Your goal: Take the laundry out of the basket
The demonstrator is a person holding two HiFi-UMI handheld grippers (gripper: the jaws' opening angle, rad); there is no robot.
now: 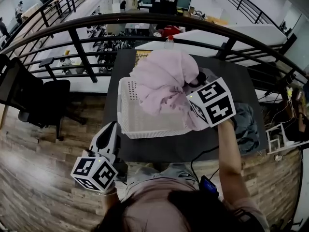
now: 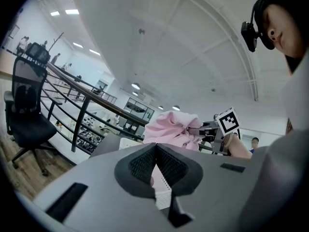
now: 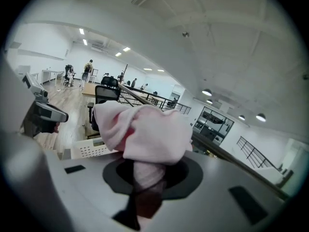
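A bunched pink garment [image 1: 161,81] hangs above the white slotted laundry basket [image 1: 126,122], which stands on a dark table [image 1: 193,146]. My right gripper [image 1: 193,85] is shut on the garment's right side, its marker cube just below. In the right gripper view the pink cloth [image 3: 145,129] fills the jaws and hides the right gripper [image 3: 146,175] tips; the basket [image 3: 89,150] shows behind. My left gripper [image 1: 112,128] is held low at the table's front left corner, shut and holding nothing. In the left gripper view its pads [image 2: 145,166] meet, with the garment [image 2: 171,127] beyond.
A grey-blue garment [image 1: 246,124] lies on the table's right side. A black railing [image 1: 145,21] runs behind the table. A black office chair [image 1: 43,103] stands on the wood floor at left. A black cable [image 1: 200,156] trails over the table's front edge.
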